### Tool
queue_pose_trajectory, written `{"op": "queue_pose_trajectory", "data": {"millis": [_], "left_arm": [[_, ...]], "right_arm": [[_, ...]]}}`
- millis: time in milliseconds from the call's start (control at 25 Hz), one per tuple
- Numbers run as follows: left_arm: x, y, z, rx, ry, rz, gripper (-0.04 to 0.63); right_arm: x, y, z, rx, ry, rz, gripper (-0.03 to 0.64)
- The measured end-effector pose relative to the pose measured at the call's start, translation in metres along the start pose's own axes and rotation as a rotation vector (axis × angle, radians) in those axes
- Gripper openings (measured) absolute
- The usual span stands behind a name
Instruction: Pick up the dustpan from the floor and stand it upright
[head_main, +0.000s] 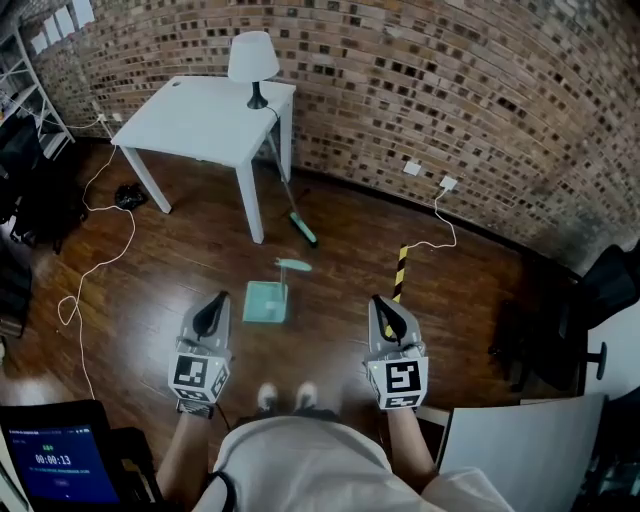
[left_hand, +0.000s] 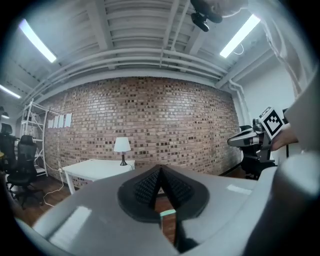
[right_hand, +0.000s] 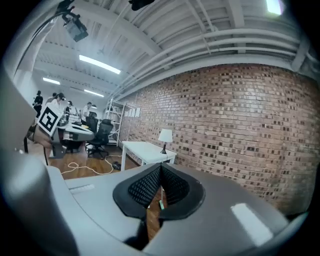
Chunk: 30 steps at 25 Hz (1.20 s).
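The dustpan (head_main: 266, 302) sits on the wooden floor (head_main: 170, 290) just ahead of the person's feet, between the two tongs and a little nearer the left one. Its pale green pan faces up, and a thin handle runs away from it to a green grip. I cannot tell from above whether it lies tipped or already stands.

The left tongs (head_main: 212, 312) and right tongs (head_main: 388, 315) are both pressed together, pinching nothing, and both are held level well above the floor.

The step in hand looks like the reach. To do it well, one pair of tongs should spread before going down, since shut tips would only knock the light pan away. The handle near its grip seems the best place to pinch: it is narrow enough to fit and gives leverage for tilting the pan onto its base. The other tongs can steady the pan's edge. The broom (head_main: 300, 228) leaning by the white worktop (head_main: 200, 125) is well apart and should stay undisturbed.
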<state>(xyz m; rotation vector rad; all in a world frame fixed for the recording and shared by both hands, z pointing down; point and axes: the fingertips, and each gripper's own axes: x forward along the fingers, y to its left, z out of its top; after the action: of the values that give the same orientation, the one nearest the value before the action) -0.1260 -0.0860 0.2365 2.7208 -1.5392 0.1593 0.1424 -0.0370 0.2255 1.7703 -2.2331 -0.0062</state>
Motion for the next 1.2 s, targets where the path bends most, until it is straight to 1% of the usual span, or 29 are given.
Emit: {"op": "queue_pose_trajectory", "data": {"millis": [160,280,440,600,800,880,960,1080,1200], "left_arm": [[0.003,-0.012,0.003,0.002,-0.004,-0.069,0.002],[0.006,-0.015,-0.002,-0.014,0.005,-0.095,0.002],[0.005,-0.012,-0.01,-0.037,0.015,-0.1,0.002],[0.008,-0.003,-0.009,-0.054,0.007,-0.105,0.002],[-0.002,0.008,-0.006,-0.073,-0.006,-0.097,0.002],[-0.01,0.008,-0.007,-0.086,-0.01,-0.104,0.002],[-0.022,0.008,-0.01,-0.093,-0.011,-0.122,0.002],[-0.045,0.005,-0.026,-0.089,0.006,-0.182,0.002],[-0.049,0.01,-0.046,-0.076,0.025,-0.24,0.002]], "right_arm": [[0.006,0.024,0.007,0.029,-0.017,0.023,0.012],[0.009,0.035,0.005,0.046,-0.016,0.03,0.012],[0.015,0.05,0.0,0.017,0.001,0.059,0.012],[0.02,0.05,-0.007,-0.007,0.031,0.055,0.012],[0.02,0.049,-0.003,0.022,0.027,0.043,0.014],[0.012,0.05,0.002,0.041,0.007,0.027,0.014],[-0.001,0.053,0.006,0.044,-0.022,-0.021,0.014],[-0.027,0.073,0.005,-0.01,-0.051,-0.109,0.012],[-0.034,0.093,-0.002,-0.04,-0.037,-0.127,0.012]]}}
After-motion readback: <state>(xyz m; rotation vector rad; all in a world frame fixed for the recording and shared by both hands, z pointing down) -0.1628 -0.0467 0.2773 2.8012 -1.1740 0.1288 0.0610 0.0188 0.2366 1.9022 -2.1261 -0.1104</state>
